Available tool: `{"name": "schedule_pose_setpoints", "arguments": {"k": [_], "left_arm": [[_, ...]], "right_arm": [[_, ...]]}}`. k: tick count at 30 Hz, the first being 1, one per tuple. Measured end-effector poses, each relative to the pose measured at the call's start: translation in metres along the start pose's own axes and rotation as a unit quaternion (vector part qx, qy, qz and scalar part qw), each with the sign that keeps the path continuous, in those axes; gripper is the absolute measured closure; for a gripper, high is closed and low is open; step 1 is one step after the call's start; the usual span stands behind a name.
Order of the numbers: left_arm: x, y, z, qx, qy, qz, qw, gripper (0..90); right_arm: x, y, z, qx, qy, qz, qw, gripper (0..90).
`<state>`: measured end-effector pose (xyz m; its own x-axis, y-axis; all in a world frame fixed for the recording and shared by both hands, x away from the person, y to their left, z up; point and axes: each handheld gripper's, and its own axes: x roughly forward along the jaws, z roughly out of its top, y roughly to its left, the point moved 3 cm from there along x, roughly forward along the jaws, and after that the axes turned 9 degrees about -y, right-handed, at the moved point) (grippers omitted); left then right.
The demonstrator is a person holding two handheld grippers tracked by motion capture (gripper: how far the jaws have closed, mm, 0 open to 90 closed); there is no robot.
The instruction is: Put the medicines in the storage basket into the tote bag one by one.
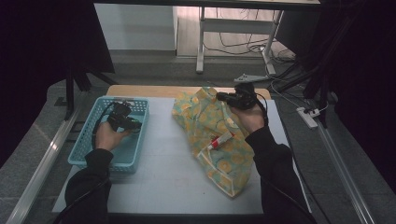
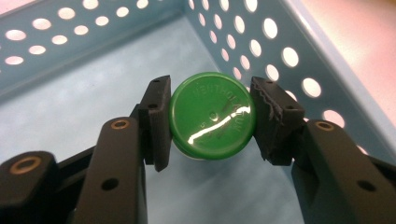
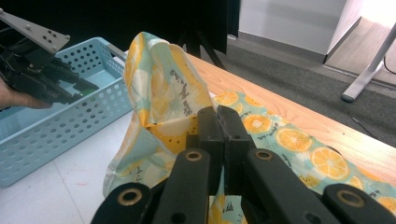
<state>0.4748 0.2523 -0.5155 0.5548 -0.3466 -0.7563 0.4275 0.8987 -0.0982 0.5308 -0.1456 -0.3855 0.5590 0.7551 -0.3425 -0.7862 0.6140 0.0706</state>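
At the left of the table (image 1: 163, 168) one light-blue plastic basket (image 1: 88, 144) is sitting, rectangular, its walls pierced with rows of round holes. The left gripper (image 2: 212, 119) is reaching down inside it, and its two black jaws are pressing on either side of a single green round cap (image 2: 212, 116); the cap is glossy plastic with raised lettering, too faint to read, and a bright streak of reflected light is crossing it. The jaws are clenching it over the basket's pale floor, near one perforated wall. One pad looks smooth, the other has a ragged, wavy edge.

Moving right, one cloth bag (image 1: 210, 135) is lying crumpled on the white table surface, soft fabric printed with orange slices on a pale teal ground. A small white tube with a red end (image 1: 219, 140) is resting on its folds.

At the right, the right gripper (image 3: 219, 121) is pinching the bag's upper edge, its jaws clamped tight together on the fabric, and one flap is standing up in a loose peak beside them.
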Motion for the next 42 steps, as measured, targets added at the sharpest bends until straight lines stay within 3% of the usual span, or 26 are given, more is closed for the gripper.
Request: {"name": "schedule_pose_setpoints", "arguments": {"k": [12, 21, 27, 33, 42], "left_arm": [[-0.032, 0.001, 0.011, -0.003, -0.035, -0.012, 0.9993, 52.4], [-0.064, -0.011, 0.025, 0.010, -0.064, -0.010, 0.9979, 52.4], [-0.080, -0.026, 0.036, 0.020, -0.081, -0.032, 0.9960, 52.4], [-0.085, -0.047, 0.044, 0.040, -0.090, -0.053, 0.9937, 52.4], [-0.089, -0.083, 0.056, 0.076, -0.105, -0.090, 0.9875, 52.4]], "right_arm": [[-0.001, -0.001, 0.000, -0.002, -0.002, -0.002, 1.0000, 89.6], [-0.001, 0.000, 0.001, -0.002, -0.001, -0.002, 1.0000, 89.6], [0.000, 0.001, 0.001, -0.003, -0.002, -0.002, 1.0000, 89.6], [0.001, 0.002, 0.002, -0.003, -0.002, -0.001, 1.0000, 89.6], [0.001, 0.001, 0.002, -0.003, -0.002, -0.003, 1.0000, 89.6]]}}
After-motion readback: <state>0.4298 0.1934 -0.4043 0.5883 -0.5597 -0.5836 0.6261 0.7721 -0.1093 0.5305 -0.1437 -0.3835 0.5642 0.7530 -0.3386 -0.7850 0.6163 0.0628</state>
